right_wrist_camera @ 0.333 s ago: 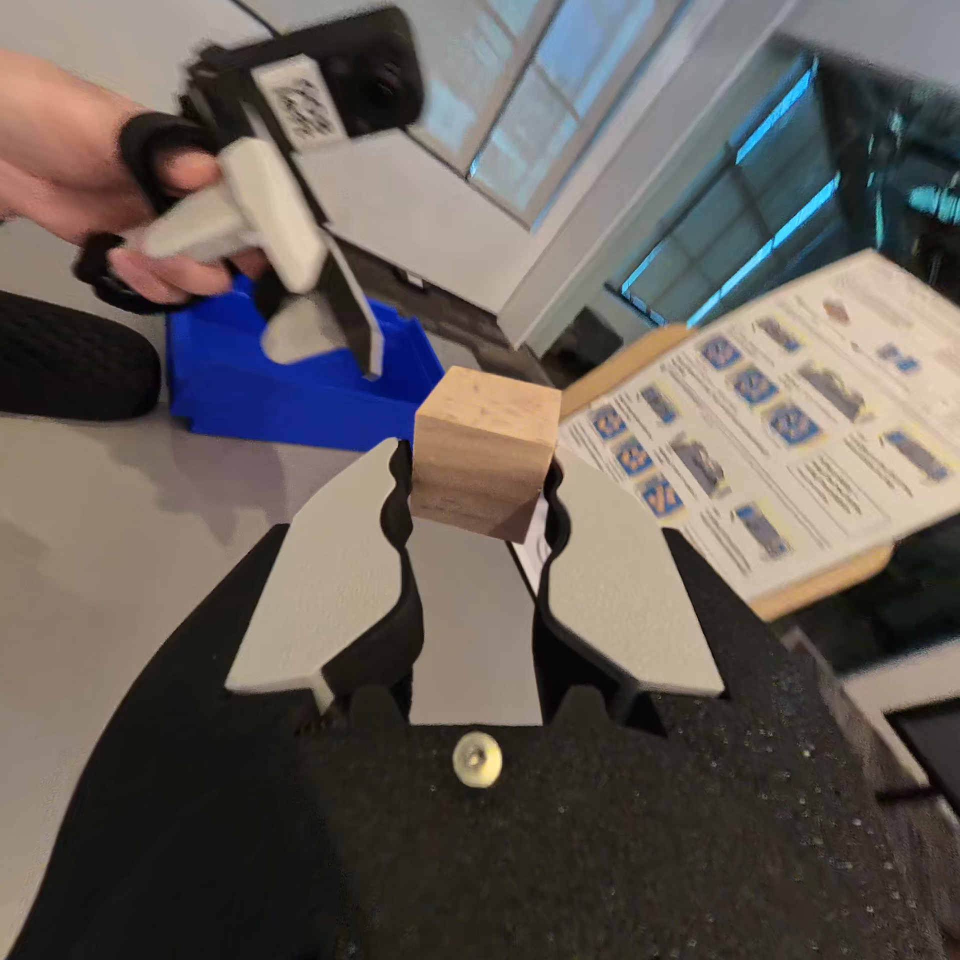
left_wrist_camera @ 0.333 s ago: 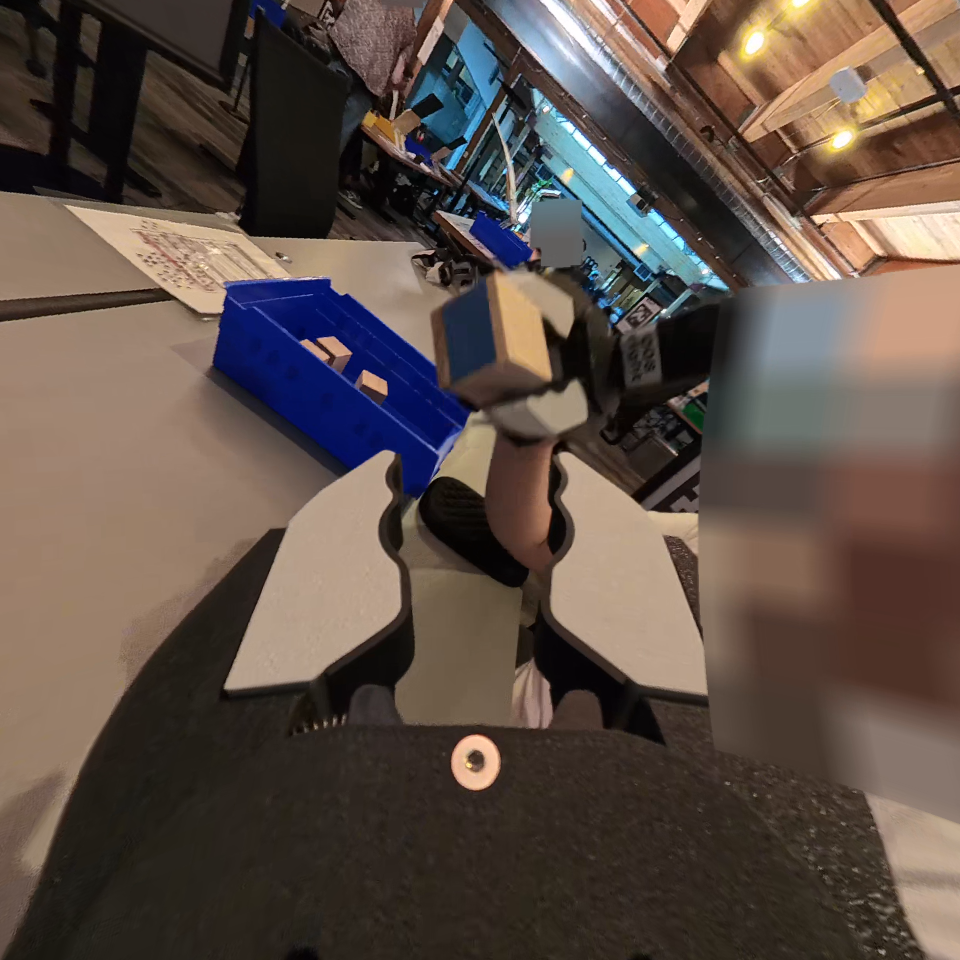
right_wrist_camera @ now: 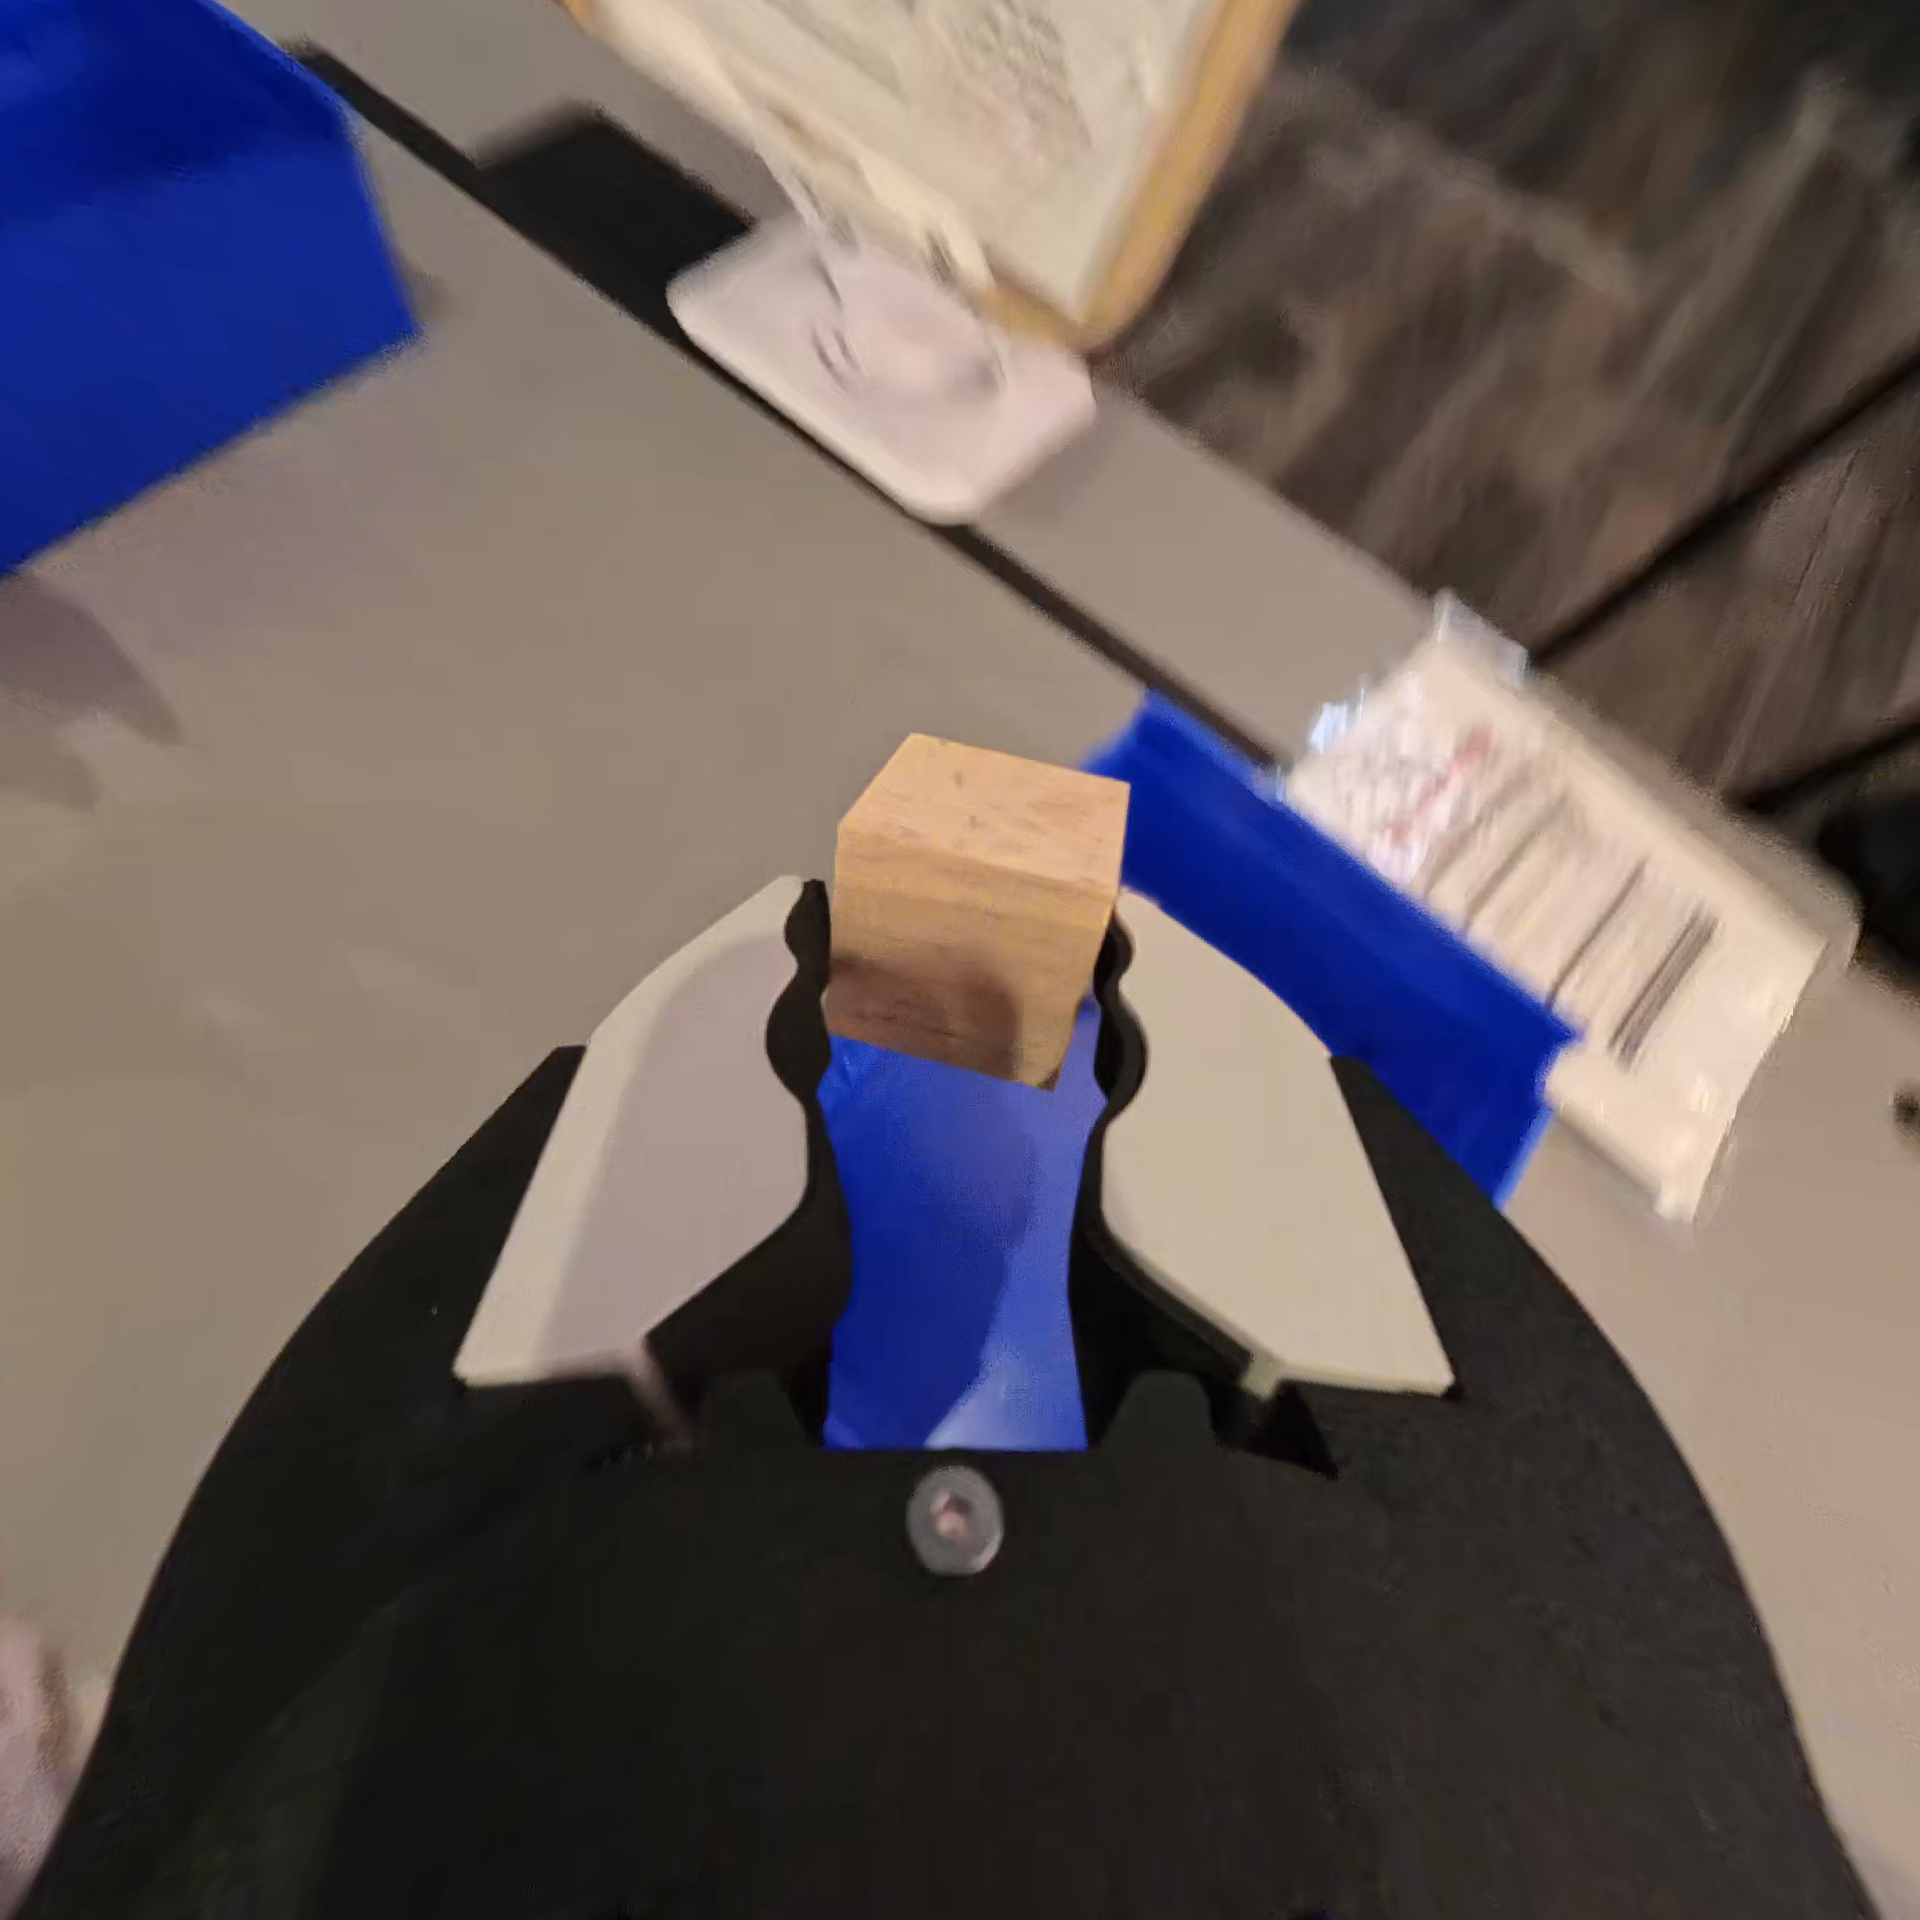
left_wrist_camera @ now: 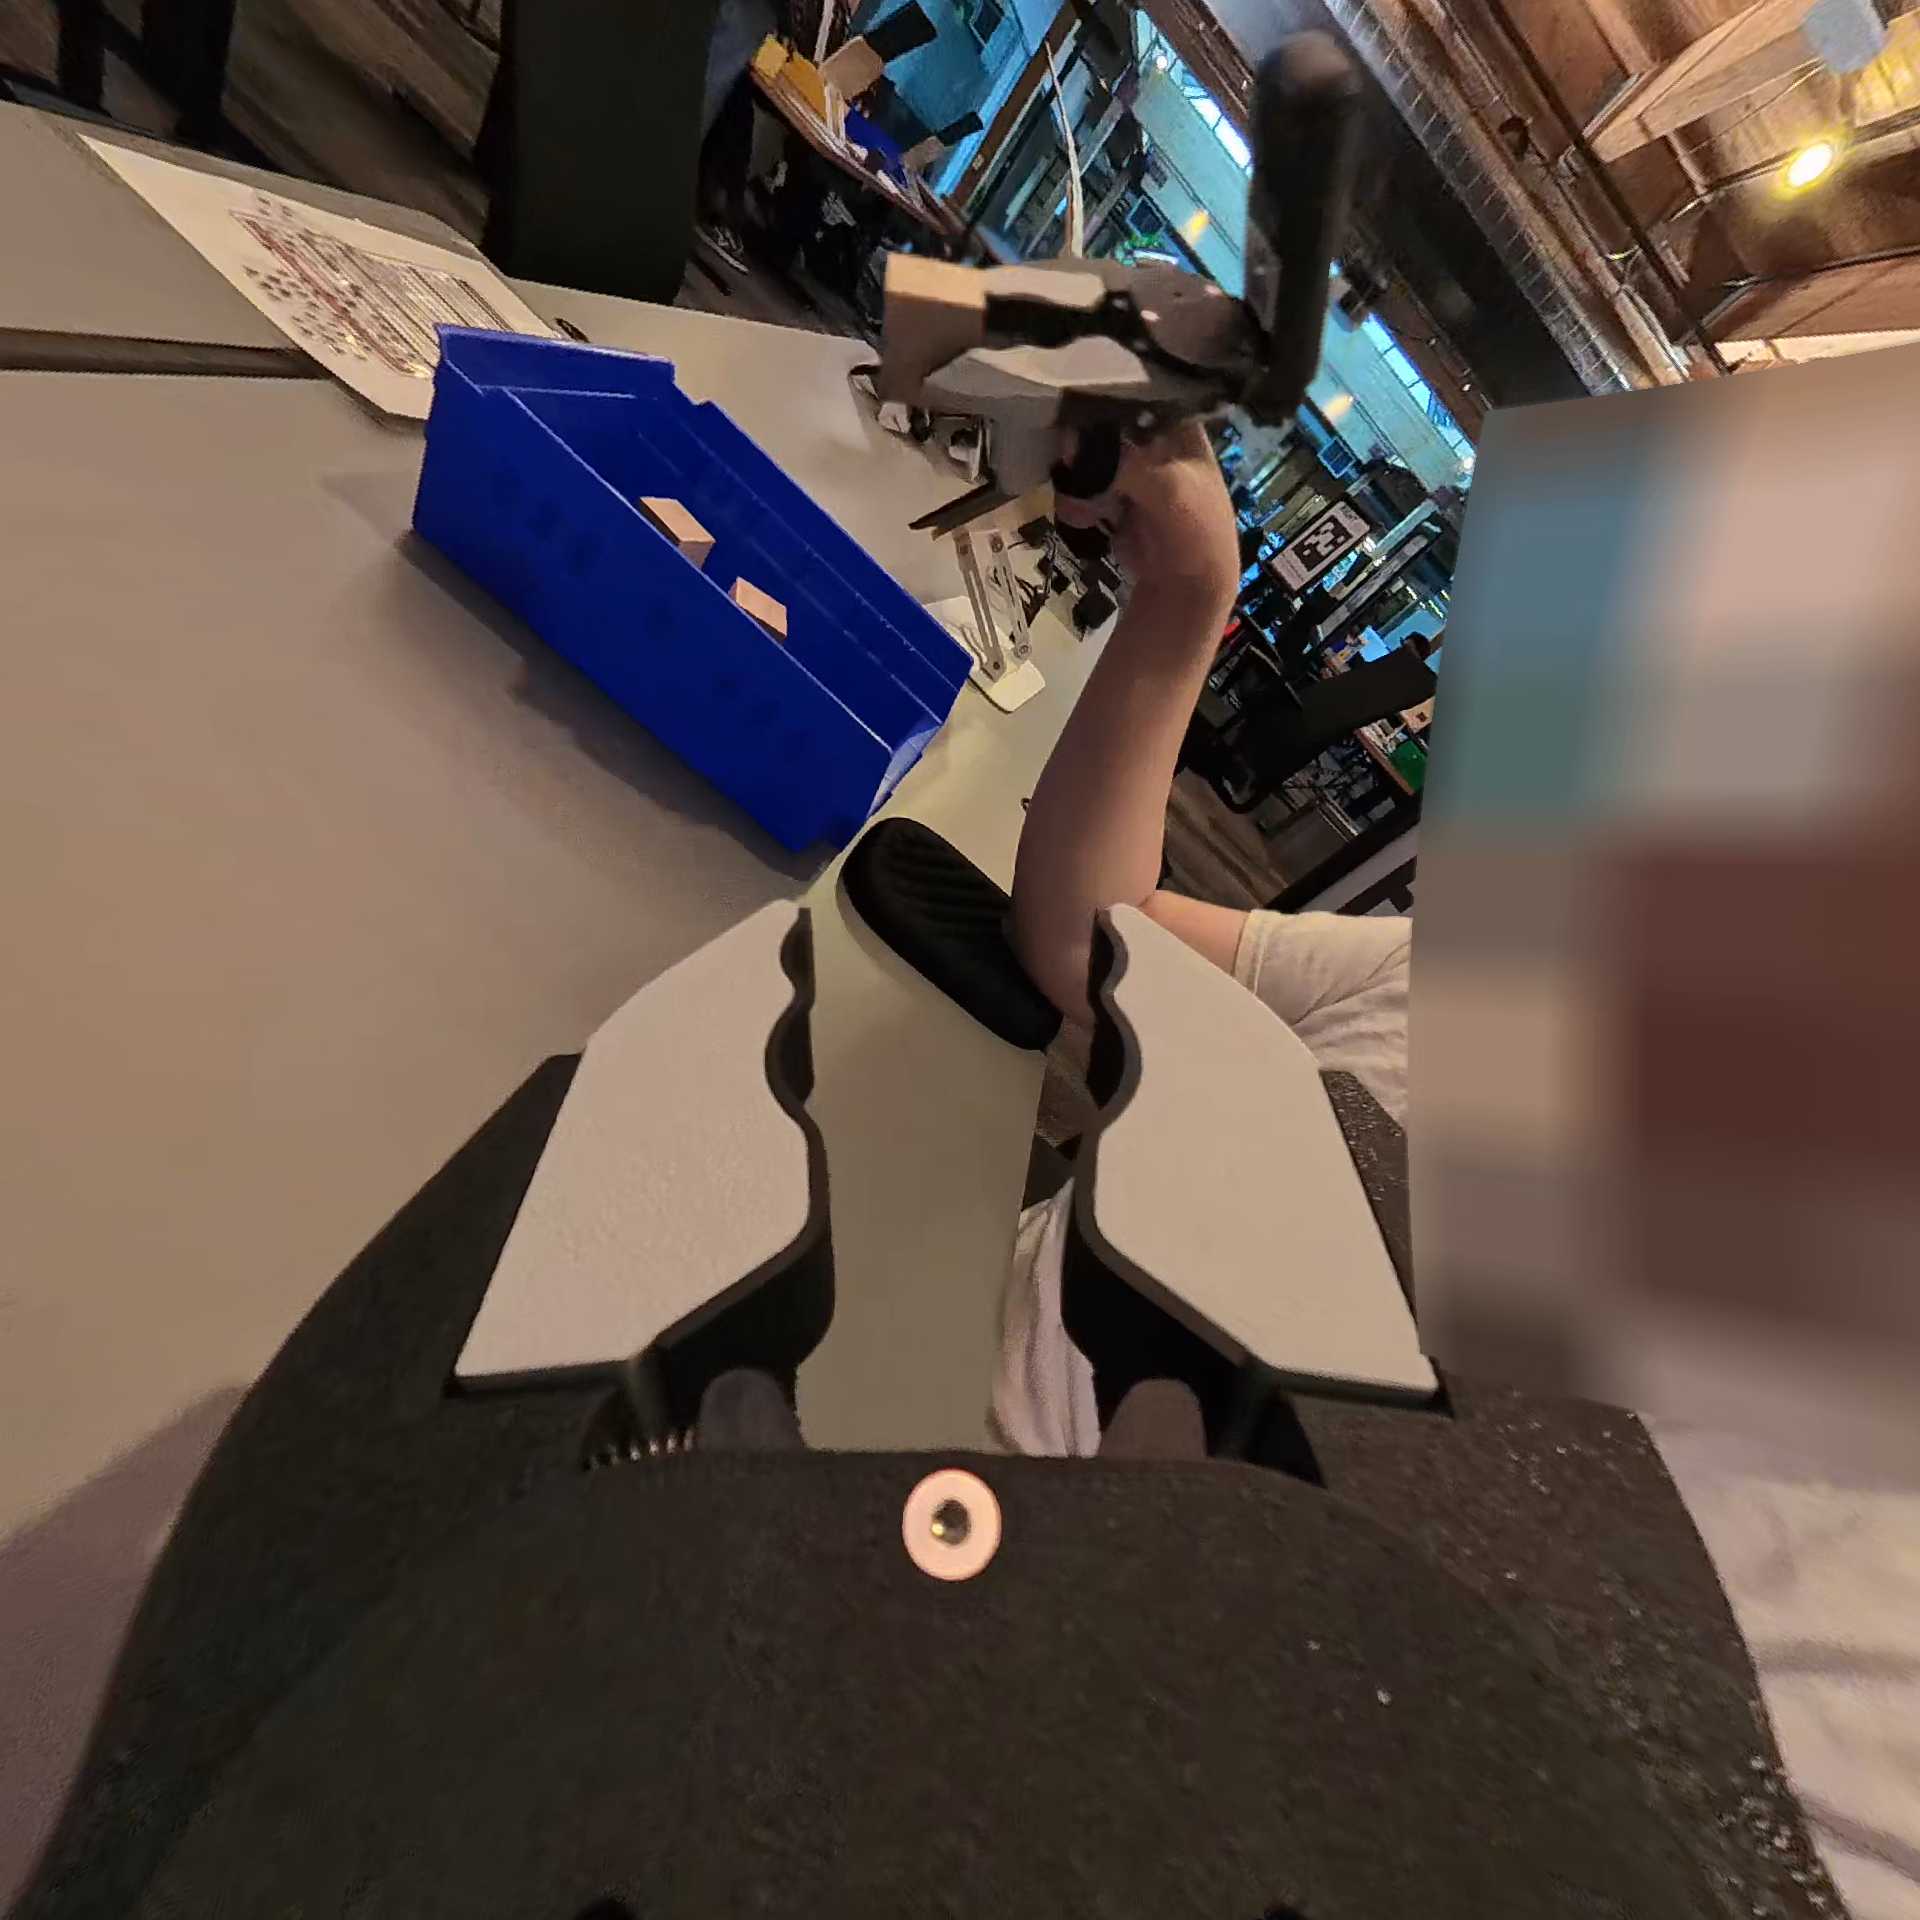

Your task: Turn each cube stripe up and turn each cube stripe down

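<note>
- Gripping a wooden cube (right_wrist_camera: 977,914), the right gripper (right_wrist_camera: 961,945) is clamping it at the fingertips; plain wood faces are showing toward the camera, no stripe is in view, and no long axis is to be told on an even-sided block.
- Tilting slightly, the cube is pointing one corner toward 5 o'clock.
- Hanging above a blue bin (right_wrist_camera: 1340,945), which is stretching off toward 3 o'clock over the grey table (right_wrist_camera: 436,727).
- Standing apart and holding nothing, the left gripper (left_wrist_camera: 951,935) fingers are hovering over the table (left_wrist_camera: 208,831).
- Sitting at 11 o'clock in the left wrist view, a second blue bin (left_wrist_camera: 623,623) is holding two cubes (left_wrist_camera: 677,528) (left_wrist_camera: 758,608).
- Appearing at 12 o'clock there, the right gripper (left_wrist_camera: 997,343) is carrying its cube (left_wrist_camera: 928,322) aloft.
</note>
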Demonstrator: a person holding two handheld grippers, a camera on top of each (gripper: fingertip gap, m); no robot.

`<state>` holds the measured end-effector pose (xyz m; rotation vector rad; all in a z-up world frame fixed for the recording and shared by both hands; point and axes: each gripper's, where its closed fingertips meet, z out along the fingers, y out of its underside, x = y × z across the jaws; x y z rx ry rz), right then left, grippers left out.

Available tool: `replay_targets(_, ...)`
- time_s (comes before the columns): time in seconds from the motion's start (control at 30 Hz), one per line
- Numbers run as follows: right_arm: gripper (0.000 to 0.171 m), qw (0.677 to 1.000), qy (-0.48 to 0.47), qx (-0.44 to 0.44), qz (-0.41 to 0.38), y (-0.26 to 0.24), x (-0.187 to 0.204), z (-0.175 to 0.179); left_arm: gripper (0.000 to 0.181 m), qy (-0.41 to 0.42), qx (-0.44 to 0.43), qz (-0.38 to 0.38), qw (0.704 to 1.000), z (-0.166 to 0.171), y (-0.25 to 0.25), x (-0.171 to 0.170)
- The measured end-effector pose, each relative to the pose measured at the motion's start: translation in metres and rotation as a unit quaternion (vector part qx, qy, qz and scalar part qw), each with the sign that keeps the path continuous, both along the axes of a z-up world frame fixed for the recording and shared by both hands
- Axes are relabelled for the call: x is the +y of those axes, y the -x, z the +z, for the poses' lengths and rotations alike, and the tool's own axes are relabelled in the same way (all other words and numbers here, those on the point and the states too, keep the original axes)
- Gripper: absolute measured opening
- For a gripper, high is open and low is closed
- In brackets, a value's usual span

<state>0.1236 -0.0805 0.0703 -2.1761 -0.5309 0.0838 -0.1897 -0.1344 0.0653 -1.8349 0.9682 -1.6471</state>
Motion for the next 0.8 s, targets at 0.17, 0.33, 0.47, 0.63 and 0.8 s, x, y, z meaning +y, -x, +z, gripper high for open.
replay_targets(0.17,0.049,0.971,0.229,-0.001,-0.076,-0.056,-0.008,-0.095,0.050,0.003,0.007,-0.011,1.000,-0.008,0.001,-0.012)
replay_targets(0.33,0.049,0.931,0.356,0.012,-0.078,-0.066,-0.003,-0.161,0.050,0.006,0.004,-0.015,1.000,-0.009,-0.002,-0.017)
replay_targets(0.47,0.049,0.913,0.399,0.027,-0.074,-0.062,-0.001,-0.184,0.049,0.011,0.002,-0.018,1.000,-0.010,-0.004,-0.018)
replay_targets(0.63,0.049,0.896,0.435,0.011,-0.090,-0.071,-0.006,-0.202,0.049,0.019,0.002,-0.021,1.000,-0.013,-0.006,-0.018)
replay_targets(0.8,0.049,0.887,0.447,-0.001,-0.115,-0.083,-0.006,-0.214,0.049,0.021,0.001,-0.030,0.999,-0.013,-0.009,-0.022)
